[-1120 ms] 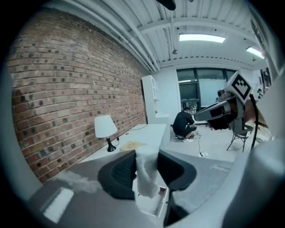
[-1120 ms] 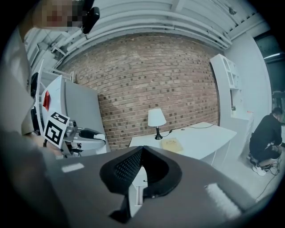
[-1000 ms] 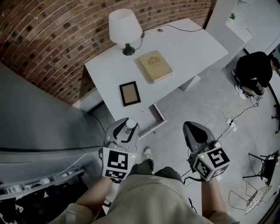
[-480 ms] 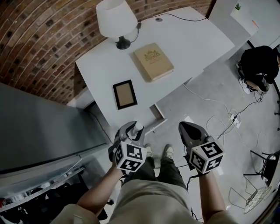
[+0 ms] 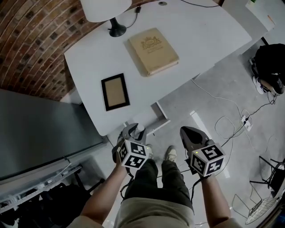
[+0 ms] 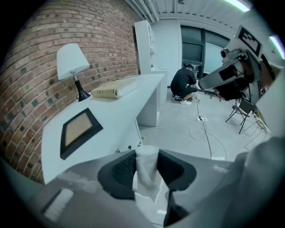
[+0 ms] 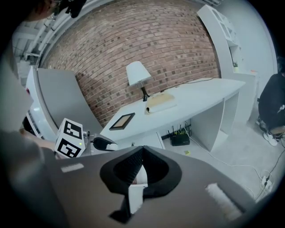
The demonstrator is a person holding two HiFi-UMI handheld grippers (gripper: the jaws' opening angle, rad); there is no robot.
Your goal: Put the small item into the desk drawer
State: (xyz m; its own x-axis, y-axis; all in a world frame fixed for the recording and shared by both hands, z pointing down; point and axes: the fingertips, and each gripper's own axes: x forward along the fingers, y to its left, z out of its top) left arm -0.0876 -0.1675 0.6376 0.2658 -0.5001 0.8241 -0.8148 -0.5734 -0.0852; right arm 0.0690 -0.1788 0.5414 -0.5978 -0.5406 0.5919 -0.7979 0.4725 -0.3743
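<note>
A small white cylinder-shaped item (image 6: pixel 147 171) sits between the dark pads of my left gripper (image 6: pixel 148 165), which is shut on it. In the head view the left gripper (image 5: pixel 133 130) hangs just off the near edge of the white desk (image 5: pixel 196 40), with the item (image 5: pixel 140 131) showing at its tip. A drawer (image 5: pixel 157 118) juts out a little under that edge, right beside the left gripper. My right gripper (image 5: pixel 185 132) hovers over the floor to the right of the drawer. Its jaws (image 7: pixel 141 151) meet at the tips with nothing between them.
On the desk stand a white lamp (image 5: pixel 106 10), a tan book (image 5: pixel 153 51) and a black picture frame (image 5: pixel 115 91). A grey panel (image 5: pixel 40 129) and a brick wall flank the desk's left. A person in black (image 5: pixel 269 67) crouches at right; cables (image 5: pixel 231 120) lie on the floor.
Both grippers have sunk and come closer to the desk's near edge and the drawer. The left still holds the white item; the right stays shut.
</note>
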